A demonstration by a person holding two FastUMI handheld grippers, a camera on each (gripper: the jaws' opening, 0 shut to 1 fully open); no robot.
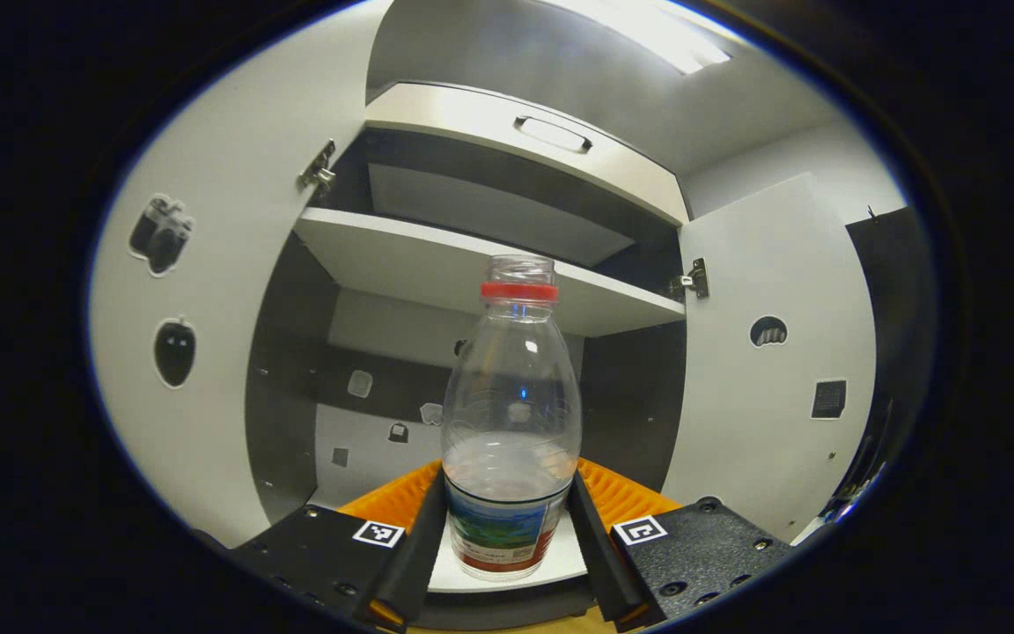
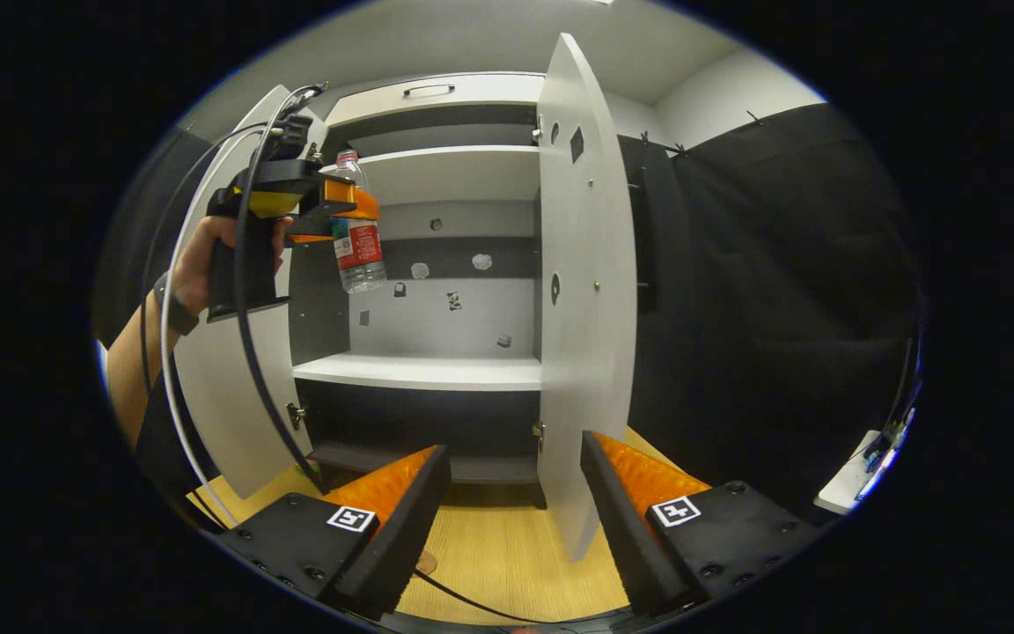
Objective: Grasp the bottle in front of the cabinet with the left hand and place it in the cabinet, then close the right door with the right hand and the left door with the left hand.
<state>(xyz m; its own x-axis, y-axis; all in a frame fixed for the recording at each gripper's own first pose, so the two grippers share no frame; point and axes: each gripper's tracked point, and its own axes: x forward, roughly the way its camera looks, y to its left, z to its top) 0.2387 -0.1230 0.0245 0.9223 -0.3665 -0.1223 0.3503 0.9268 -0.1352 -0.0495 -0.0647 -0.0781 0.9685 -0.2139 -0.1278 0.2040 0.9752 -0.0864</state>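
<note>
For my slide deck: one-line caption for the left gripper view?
Left tool grips an uncapped bottle before the open cabinet.

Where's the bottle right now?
The bottle is held upright in the left hand-held gripper, raised in front of the open cabinet near its left door, level with the upper shelf.

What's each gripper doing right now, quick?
Left gripper: shut on the clear plastic bottle with red neck ring, raised before the open white cabinet.
Right gripper: open, holding nothing.
</note>
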